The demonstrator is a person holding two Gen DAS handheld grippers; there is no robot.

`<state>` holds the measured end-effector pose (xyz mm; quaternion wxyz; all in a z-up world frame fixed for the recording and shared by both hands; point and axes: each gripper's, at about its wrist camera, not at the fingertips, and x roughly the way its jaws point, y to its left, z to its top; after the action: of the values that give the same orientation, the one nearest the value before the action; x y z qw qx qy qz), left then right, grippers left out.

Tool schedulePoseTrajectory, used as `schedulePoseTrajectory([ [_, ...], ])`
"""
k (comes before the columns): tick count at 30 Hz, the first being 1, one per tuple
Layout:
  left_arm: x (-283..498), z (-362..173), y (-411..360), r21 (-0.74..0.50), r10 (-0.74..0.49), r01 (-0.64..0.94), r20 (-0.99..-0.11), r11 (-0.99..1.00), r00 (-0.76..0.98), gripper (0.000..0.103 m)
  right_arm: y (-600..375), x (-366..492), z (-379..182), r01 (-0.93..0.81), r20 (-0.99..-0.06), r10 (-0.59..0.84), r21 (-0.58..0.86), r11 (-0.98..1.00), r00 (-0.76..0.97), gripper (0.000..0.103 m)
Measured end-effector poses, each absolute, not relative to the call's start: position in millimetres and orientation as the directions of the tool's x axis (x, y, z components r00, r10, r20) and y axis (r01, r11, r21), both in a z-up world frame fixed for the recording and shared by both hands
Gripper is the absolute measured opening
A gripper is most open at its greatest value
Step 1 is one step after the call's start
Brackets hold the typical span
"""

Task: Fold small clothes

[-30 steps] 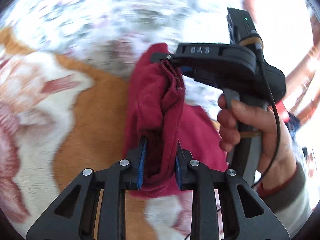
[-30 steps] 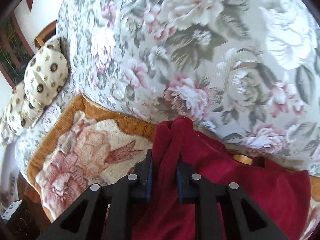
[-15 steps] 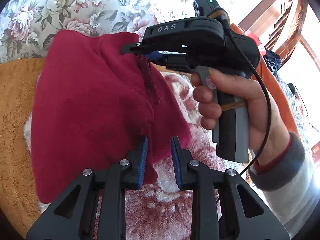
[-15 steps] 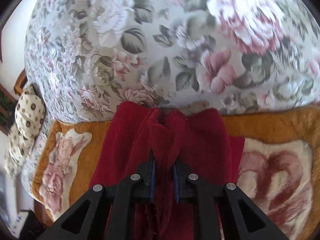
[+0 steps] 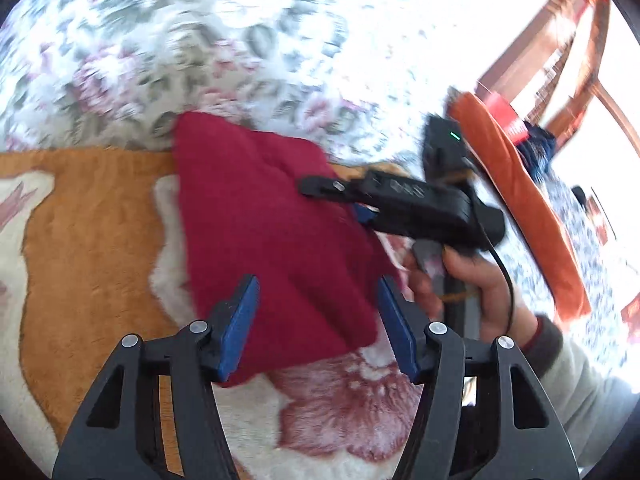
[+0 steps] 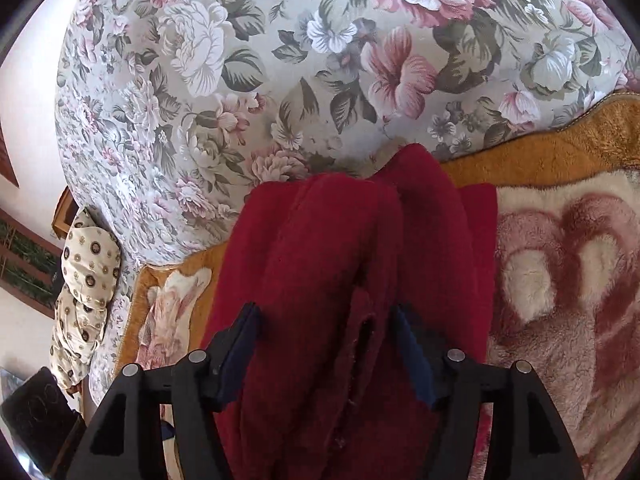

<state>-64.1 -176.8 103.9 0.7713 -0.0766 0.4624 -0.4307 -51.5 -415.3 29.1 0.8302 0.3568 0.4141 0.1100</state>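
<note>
Blue-padded, both tongs stand wide apart, gripping nothing: the left gripper (image 5: 316,324) and right gripper (image 6: 326,346) each straddle the folded red garment (image 5: 272,232), which lies on the orange plush blanket (image 5: 92,216) by the floral sofa back (image 6: 280,60).

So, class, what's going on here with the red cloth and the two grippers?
A person is folding a small dark red garment on a plush orange and cream floral blanket, against a floral sofa back. Both the left gripper and the right gripper are open, their fingers straddling the cloth without clamping it. It lies folded on the blanket.
</note>
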Motion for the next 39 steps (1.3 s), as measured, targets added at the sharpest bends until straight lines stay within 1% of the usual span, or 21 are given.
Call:
schedulePoseTrajectory([
  [2,-49,97,-167,-0.53,-0.713,0.528,-0.662,0.664,0.232,0.06,-408,-53,34,0.117,-0.65,0.414,0.613,0.781,0.637,0.043],
  [3,-46,97,-160,-0.539,-0.706,0.496,-0.662,0.681,0.249,0.06,-404,-54,41,0.099,-0.648,0.395,0.588,0.803,0.651,0.028],
  [4,-42,95,-153,-0.547,-0.702,0.471,-0.66,0.693,0.266,0.06,-400,-58,52,0.068,-0.639,0.378,0.56,0.826,0.669,0.021],
  [7,-44,97,-141,-0.541,-0.696,0.459,-0.65,0.705,0.303,0.06,-398,-69,84,0.009,-0.628,0.326,0.469,0.883,0.707,0.019],
  [10,-51,98,-147,-0.518,-0.689,0.485,-0.661,0.705,0.297,0.06,-411,-70,97,0.029,-0.655,0.249,0.382,0.924,0.713,0.019],
  [12,-50,95,-160,-0.505,-0.685,0.502,-0.673,0.702,0.279,0.06,-421,-60,87,0.068,-0.687,0.221,0.367,0.928,0.692,0.019],
  [14,-51,91,-173,-0.479,-0.671,0.528,-0.695,0.701,0.26,0.06,-430,-48,67,0.111,-0.725,0.176,0.328,0.938,0.665,0.019],
  [16,-55,87,-183,-0.437,-0.648,0.557,-0.717,0.706,0.259,0.06,-432,-37,45,0.171,-0.773,0.08,0.237,0.956,0.629,0.02],
  [17,-58,85,-187,-0.421,-0.64,0.568,-0.723,0.707,0.261,0.06,-435,-38,42,0.184,-0.774,0.076,0.243,0.952,0.629,0.022],
  [19,-61,83,-191,-0.408,-0.637,0.584,-0.726,0.702,0.259,0.06,-442,-51,52,0.199,-0.742,0.12,0.326,0.924,0.659,0.029],
  [22,-66,79,-195,-0.393,-0.633,0.605,-0.733,0.693,0.249,0.06,-440,-81,82,0.16,-0.696,0.152,0.362,0.918,0.702,0.029],
  [25,-70,75,-201,-0.355,-0.606,0.616,-0.752,0.703,0.258,0.06,-419,-109,96,0.084,-0.693,0.221,0.378,0.922,0.686,0.029],
  [28,-74,69,-202,-0.342,-0.595,0.627,-0.764,0.7,0.247,0.06,-404,-129,83,0.122,-0.745,0.19,0.341,0.932,0.639,0.03],
  [29,-76,68,-203,-0.342,-0.595,0.631,-0.766,0.696,0.242,0.06,-403,-133,76,0.13,-0.751,0.199,0.354,0.926,0.629,0.03],
  [31,-79,64,-206,-0.331,-0.589,0.641,-0.772,0.693,0.238,0.06,-402,-142,59,0.1,-0.725,0.29,0.442,0.891,0.625,0.03],
  [32,-80,63,-207,-0.319,-0.581,0.644,-0.776,0.695,0.243,0.06,-399,-145,52,0.072,-0.721,0.332,0.467,0.881,0.609,0.028],
  [33,-82,61,-208,-0.308,-0.573,0.646,-0.782,0.698,0.246,0.06,-393,-148,50,0.051,-0.729,0.337,0.453,0.89,0.596,0.01],
  [35,-84,58,-208,-0.31,-0.57,0.648,-0.788,0.696,0.234,0.06,-386,-161,58,0.026,-0.728,0.271,0.369,0.929,0.63,0.009],
  [37,-85,57,-210,-0.313,-0.574,0.655,-0.787,0.687,0.226,0.062,-396,-171,60,0.061,-0.713,0.256,0.387,0.92,0.653,0.008],
  [39,-85,53,-214,-0.31,-0.566,0.657,-0.795,0.688,0.217,0.062,-401,-164,39,0.099,-0.751,0.261,0.397,0.912,0.606,0.008],
])
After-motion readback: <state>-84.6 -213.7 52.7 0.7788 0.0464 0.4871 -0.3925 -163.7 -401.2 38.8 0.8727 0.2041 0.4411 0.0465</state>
